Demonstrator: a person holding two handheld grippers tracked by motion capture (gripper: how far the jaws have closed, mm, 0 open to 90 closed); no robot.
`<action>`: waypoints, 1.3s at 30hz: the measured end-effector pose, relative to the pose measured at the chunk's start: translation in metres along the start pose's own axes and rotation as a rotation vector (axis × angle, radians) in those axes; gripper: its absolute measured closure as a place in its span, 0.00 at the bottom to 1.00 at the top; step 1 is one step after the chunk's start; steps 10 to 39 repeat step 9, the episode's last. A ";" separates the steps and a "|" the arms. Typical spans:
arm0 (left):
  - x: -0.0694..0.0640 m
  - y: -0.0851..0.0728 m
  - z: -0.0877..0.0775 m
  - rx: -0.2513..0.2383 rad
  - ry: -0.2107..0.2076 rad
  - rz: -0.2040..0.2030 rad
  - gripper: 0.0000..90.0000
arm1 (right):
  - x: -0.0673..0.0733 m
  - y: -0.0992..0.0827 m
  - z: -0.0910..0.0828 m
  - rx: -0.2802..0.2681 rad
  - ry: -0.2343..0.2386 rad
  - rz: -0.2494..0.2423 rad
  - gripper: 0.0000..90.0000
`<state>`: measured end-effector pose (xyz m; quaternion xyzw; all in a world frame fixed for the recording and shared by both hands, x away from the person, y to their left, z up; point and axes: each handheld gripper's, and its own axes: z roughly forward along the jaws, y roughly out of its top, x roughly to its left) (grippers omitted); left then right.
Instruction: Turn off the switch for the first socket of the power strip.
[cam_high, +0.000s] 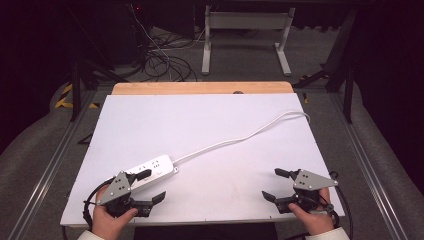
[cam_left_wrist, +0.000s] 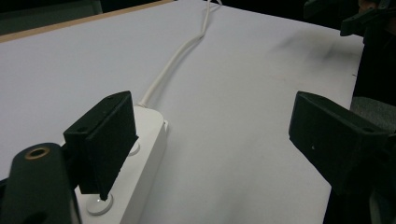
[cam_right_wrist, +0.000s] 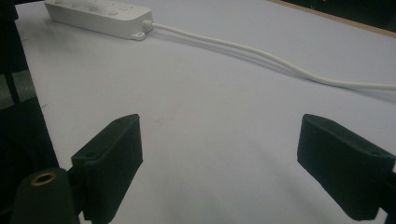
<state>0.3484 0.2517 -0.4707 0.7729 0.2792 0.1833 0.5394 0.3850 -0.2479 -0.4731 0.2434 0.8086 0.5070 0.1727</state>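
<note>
A white power strip (cam_high: 152, 169) lies on the white table top (cam_high: 200, 125) at the front left, and its white cable (cam_high: 240, 139) runs off to the far right edge. My left gripper (cam_high: 152, 186) is open, with one jaw over the strip's near end and the other over bare table. In the left gripper view the strip (cam_left_wrist: 149, 140) sits under the left jaw and the gap (cam_left_wrist: 215, 140) holds nothing. My right gripper (cam_high: 274, 184) is open at the front right, apart from the strip. In the right gripper view the strip (cam_right_wrist: 100, 16) and cable (cam_right_wrist: 261, 53) lie far ahead of the open gripper (cam_right_wrist: 224, 163).
A wooden strip (cam_high: 200, 88) borders the table's far edge. Beyond it stand a white table frame (cam_high: 245, 20) and loose cables on the floor (cam_high: 160, 60). Metal rails (cam_high: 50, 170) run along both sides. The other gripper (cam_left_wrist: 369, 18) shows at the top right of the left gripper view.
</note>
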 end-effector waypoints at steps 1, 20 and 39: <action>0.000 0.000 0.000 0.003 0.005 0.003 0.17 | 0.000 0.000 0.000 -0.001 0.002 0.000 0.16; -0.001 0.002 -0.001 0.020 0.016 0.037 0.17 | 0.000 0.000 0.000 -0.001 0.000 -0.001 0.16; -0.001 0.002 -0.001 0.020 0.016 0.037 0.17 | 0.000 0.000 0.000 -0.001 0.000 -0.001 0.16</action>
